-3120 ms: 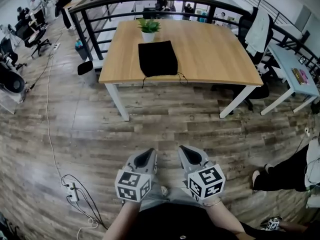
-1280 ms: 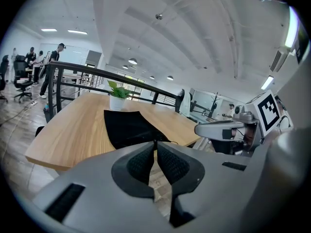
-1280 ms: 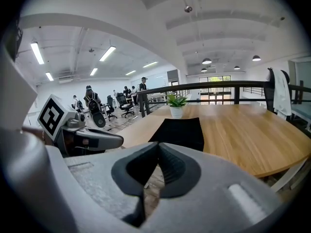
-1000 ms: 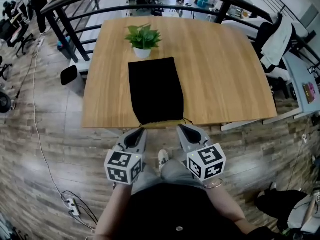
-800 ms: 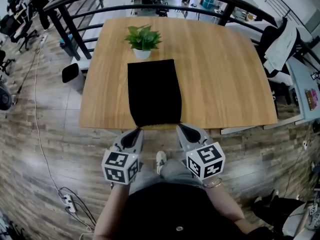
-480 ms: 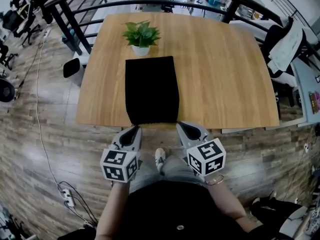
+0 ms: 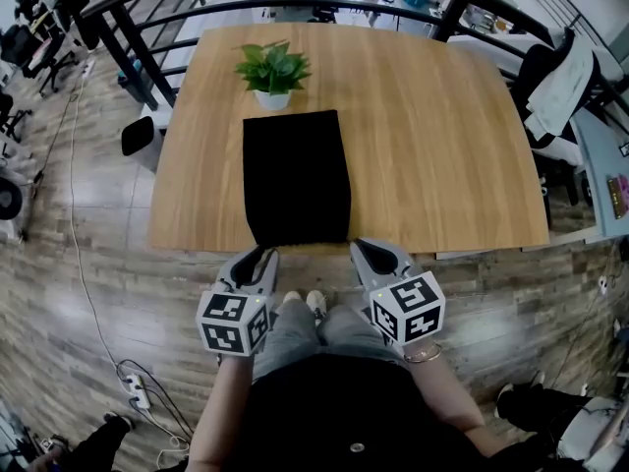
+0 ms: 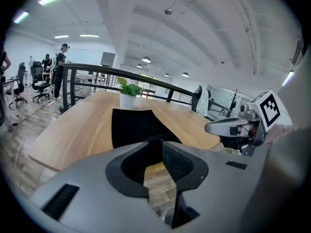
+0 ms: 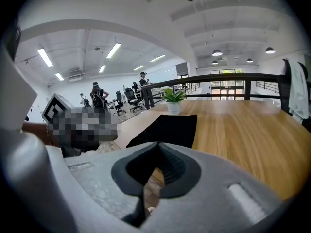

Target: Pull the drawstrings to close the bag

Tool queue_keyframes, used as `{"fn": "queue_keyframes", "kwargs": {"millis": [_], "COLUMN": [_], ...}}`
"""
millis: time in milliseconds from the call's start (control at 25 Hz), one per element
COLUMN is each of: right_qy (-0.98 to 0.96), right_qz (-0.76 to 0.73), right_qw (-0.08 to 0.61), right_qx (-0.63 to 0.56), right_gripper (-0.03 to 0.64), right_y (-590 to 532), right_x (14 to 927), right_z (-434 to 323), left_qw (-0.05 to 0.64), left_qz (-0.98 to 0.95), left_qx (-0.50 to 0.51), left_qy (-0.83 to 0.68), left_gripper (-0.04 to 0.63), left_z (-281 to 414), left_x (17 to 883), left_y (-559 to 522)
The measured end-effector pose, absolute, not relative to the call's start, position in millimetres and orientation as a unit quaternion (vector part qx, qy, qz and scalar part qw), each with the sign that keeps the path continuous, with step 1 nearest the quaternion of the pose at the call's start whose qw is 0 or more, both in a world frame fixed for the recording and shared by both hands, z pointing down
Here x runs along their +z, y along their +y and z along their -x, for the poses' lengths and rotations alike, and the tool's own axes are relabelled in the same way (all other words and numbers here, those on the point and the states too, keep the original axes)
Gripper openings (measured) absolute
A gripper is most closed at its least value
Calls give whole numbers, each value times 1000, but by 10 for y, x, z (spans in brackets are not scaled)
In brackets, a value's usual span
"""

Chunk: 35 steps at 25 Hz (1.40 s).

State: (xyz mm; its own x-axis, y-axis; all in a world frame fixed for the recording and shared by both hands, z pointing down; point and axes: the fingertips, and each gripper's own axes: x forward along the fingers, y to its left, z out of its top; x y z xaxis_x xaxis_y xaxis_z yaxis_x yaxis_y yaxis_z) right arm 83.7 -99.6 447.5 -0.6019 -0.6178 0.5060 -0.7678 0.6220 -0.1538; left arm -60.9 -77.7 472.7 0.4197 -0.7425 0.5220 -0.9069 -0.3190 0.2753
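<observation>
Bag lies lengthwise just ahead, midway between left gripper, jaws just opening on nothing, and right gripper, pressed together.

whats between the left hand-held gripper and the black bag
Only a thin bare strip of the table's near edge, in the head view. The left hand-held gripper, whose empty jaws have just been opening, sits short of the black bag.
</observation>
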Motion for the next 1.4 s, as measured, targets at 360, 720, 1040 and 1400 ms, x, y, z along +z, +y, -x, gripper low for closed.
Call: {"fn": "queue_keyframes", "kwargs": {"millis": [360,720,1040,1400], "right_qy": [-868,-853,-838,-833], "right_qz": [-400,-411,-414,-377], "right_qw": [225,251,292,375], "right_qx": [192,200,203,153], "right_gripper": [2,2,64,97], "right_y": [-1030,-1098,-1150,-1222], "right_x": [4575,4775,5058,5418], "right_z": [-716,-758,-879,-903], "left_qw": [284,284,267,250], "left_qz": [-794,-801,-802,-799], "left_qx": [188,256,337,371], "left_qy": [-504,-460,-415,-402], "left_gripper": [123,130,130,140], "left_z": [825,877,924,928], "left_x": [4883,5239,5569,5795], "left_y": [-777,-785,-793,-858]}}
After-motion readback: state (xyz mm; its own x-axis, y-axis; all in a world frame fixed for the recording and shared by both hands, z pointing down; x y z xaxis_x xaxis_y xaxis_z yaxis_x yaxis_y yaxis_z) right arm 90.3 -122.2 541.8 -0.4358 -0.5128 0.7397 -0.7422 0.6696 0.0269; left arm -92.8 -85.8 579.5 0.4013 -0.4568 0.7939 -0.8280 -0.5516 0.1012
